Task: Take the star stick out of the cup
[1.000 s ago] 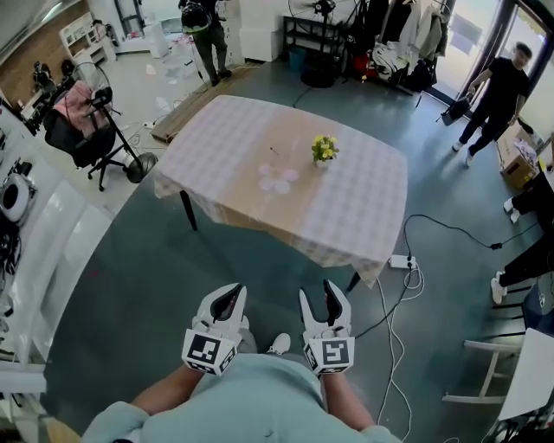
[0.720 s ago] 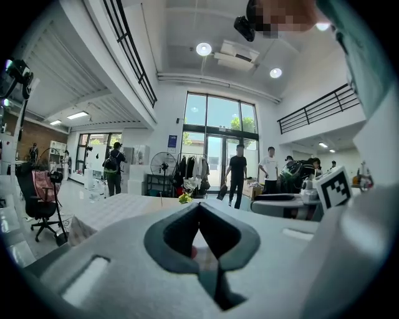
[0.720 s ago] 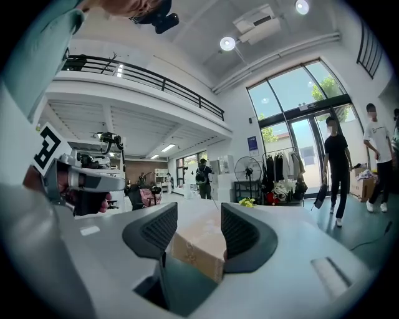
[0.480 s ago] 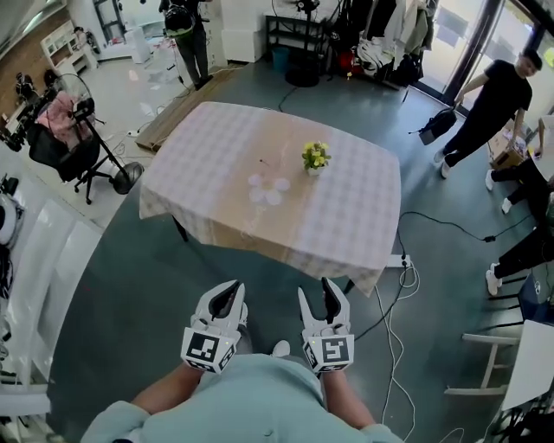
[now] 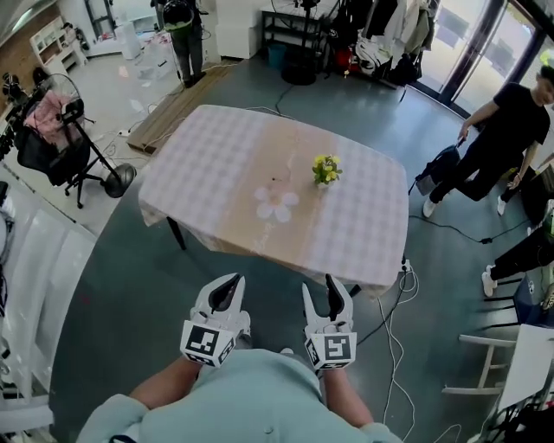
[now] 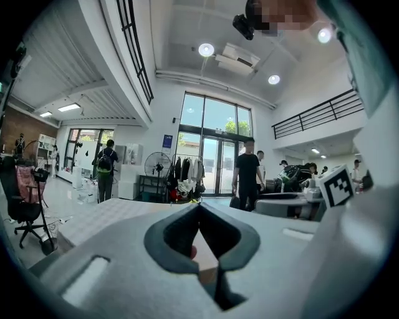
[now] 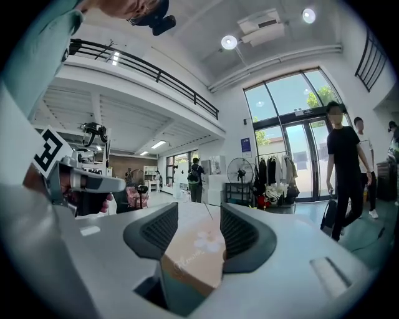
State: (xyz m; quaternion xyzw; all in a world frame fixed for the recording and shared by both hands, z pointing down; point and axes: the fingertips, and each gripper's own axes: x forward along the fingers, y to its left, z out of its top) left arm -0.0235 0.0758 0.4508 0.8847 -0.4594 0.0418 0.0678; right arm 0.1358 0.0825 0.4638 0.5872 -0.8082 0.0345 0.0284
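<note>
The table [image 5: 216, 156] with a checked cloth stands a few steps ahead of me. On it are a pale flower-shaped mat [image 5: 277, 203], a small pot of yellow flowers [image 5: 325, 170] and a thin stick [image 5: 274, 179] standing upright just behind the mat; I cannot make out a cup or a star at this distance. Both grippers are held close to my chest, far short of the table. My left gripper [image 5: 230, 284] [image 6: 199, 205] has its tips touching and holds nothing. My right gripper [image 5: 321, 288] [image 7: 198, 218] stands open and empty, with the table and stick [image 7: 208, 210] framed between its jaws.
A person in black [image 5: 498, 130] bends over a bag to the table's right. Another person with a backpack [image 5: 177, 26] stands beyond it. A chair draped with pink cloth [image 5: 52, 130] is at the left. A power strip and cables [image 5: 405, 264] lie on the floor, with white chairs [image 5: 511, 372] at the right.
The table now sits a little lower and nearer in the head view. The person in black has moved and bent down. Both grippers stay at my chest as before.
</note>
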